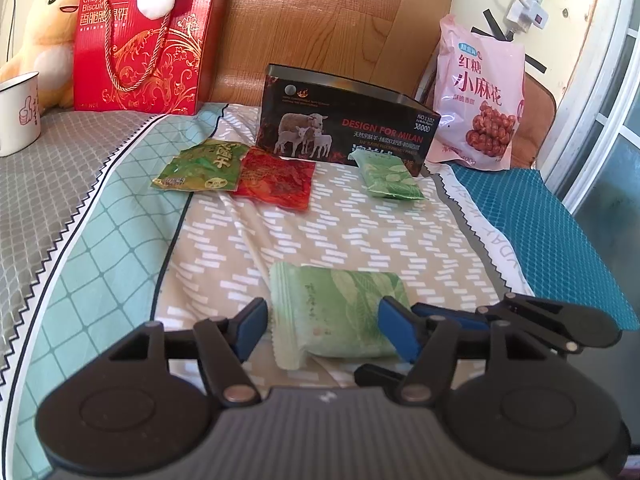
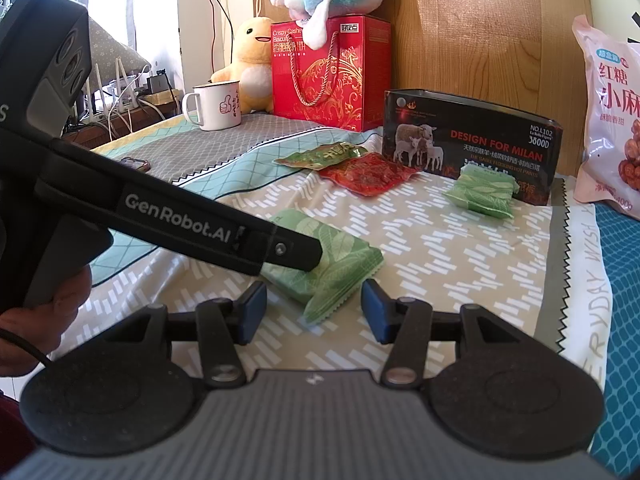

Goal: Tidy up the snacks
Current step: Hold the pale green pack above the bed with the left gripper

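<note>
Little looks sorted yet, as far as I can judge. Four small snack packets lie loose on the patterned cloth point(image 1: 360, 236), and the dark open box point(image 1: 348, 128) at the far side shows nothing inside from here, though its interior is mostly hidden.

The near pale green packet point(image 1: 340, 312) lies flat on the cloth between the pads of the left tool point(image 1: 324, 330). Those pads stand apart with a gap on the left side, so they bracket the packet rather than pinch it. The right tool point(image 2: 314, 312) hovers open and empty just near of the same packet's crimped end.

Farther off, a dark green packet point(image 1: 200, 166) and a red packet point(image 1: 276, 180) overlap at the left, and a second pale green packet point(image 1: 390, 176) leans against the box front. A big pink bag point(image 1: 478, 96) stands at the far right.

If the box is the destination, all four still need moving.
</note>
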`<action>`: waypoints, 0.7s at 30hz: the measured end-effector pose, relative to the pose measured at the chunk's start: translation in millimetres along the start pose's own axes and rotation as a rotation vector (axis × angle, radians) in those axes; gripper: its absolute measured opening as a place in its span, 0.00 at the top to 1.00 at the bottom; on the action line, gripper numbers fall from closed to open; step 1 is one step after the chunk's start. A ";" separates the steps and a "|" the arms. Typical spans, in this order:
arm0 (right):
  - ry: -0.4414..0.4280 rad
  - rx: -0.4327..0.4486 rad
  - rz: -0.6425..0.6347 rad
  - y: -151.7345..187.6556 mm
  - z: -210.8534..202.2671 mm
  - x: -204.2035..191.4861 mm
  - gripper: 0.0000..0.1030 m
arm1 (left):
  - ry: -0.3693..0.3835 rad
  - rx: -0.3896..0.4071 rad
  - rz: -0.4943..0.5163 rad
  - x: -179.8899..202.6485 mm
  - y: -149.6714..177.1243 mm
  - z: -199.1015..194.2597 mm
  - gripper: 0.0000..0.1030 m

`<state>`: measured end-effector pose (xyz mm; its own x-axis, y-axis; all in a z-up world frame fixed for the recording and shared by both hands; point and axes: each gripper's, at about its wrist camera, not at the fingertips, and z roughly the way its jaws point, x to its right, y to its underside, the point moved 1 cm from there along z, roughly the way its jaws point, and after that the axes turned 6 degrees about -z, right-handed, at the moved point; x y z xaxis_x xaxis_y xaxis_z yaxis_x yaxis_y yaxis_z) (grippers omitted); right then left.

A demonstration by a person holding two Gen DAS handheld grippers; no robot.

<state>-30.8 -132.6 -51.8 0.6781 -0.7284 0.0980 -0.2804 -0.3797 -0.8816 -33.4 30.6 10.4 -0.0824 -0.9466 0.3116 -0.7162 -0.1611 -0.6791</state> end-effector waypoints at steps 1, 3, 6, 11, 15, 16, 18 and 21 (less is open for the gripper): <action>0.000 0.000 0.000 0.0 0.0 0.0 0.46 | -0.001 0.000 0.001 0.2 0.1 0.0 0.38; 0.000 0.000 0.000 0.0 -0.1 0.1 0.46 | -0.004 0.000 0.004 0.5 0.1 0.2 0.38; 0.000 0.000 -0.001 0.0 -0.2 0.3 0.46 | -0.011 0.000 0.010 1.7 0.2 0.3 0.36; -0.003 0.001 0.002 0.0 -0.2 0.3 0.46 | -0.030 0.003 0.027 4.2 -0.4 0.1 0.34; -0.002 0.001 0.005 -0.2 -0.6 -0.8 0.44 | -0.085 0.027 0.072 5.9 -0.8 -3.1 0.32; -0.001 0.001 0.005 -0.2 -0.6 -0.9 0.44 | -0.098 0.033 0.085 6.9 -0.8 -3.8 0.32; -0.001 0.001 0.005 -0.2 -0.7 -0.9 0.44 | -0.122 0.044 0.110 9.1 -0.6 -4.8 0.32; -0.001 0.001 0.006 -0.1 -1.0 -0.5 0.44 | -0.133 0.048 0.127 11.1 -0.5 -5.6 0.32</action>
<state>-31.7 -132.8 -51.3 0.6772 -0.7300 0.0922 -0.2838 -0.3747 -0.8826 -37.8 21.8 17.9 -0.0755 -0.9882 0.1329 -0.6719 -0.0481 -0.7391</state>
